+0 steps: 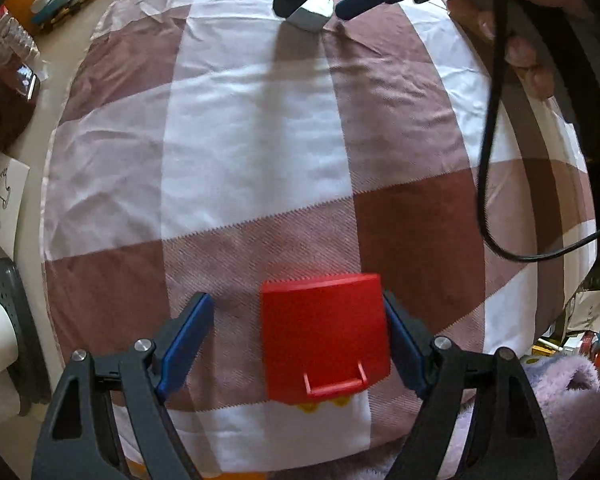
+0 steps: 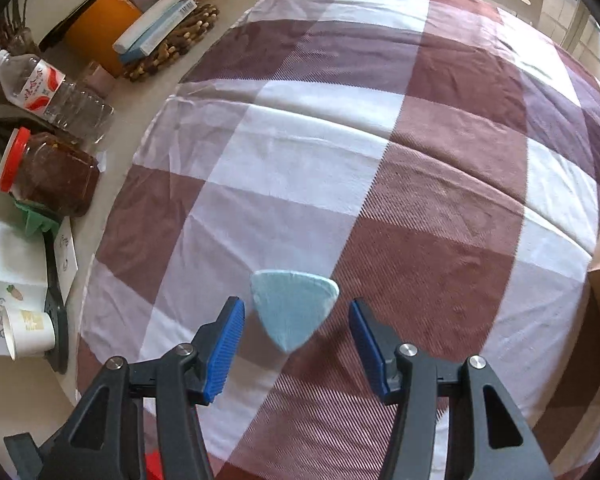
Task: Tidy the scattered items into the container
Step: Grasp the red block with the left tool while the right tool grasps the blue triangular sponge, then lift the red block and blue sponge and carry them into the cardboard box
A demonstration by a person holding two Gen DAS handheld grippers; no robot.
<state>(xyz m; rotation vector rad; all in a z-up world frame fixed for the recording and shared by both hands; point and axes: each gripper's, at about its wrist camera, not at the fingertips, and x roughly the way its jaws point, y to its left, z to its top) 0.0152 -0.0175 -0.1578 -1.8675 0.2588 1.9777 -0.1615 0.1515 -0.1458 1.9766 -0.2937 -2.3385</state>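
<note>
Fingers (image 2: pixel 296 344) astride blue wedge (image 2: pixel 294 308)

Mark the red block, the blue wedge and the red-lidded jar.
red block (image 1: pixel 324 332), left wrist view, middle of its top face.
blue wedge (image 2: pixel 293 307), right wrist view, centre of its flat top.
jar (image 2: pixel 56 174), right wrist view, its clear body beside the red lid.

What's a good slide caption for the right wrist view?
Right gripper open around a pale blue triangular block on the checked cloth.
</note>
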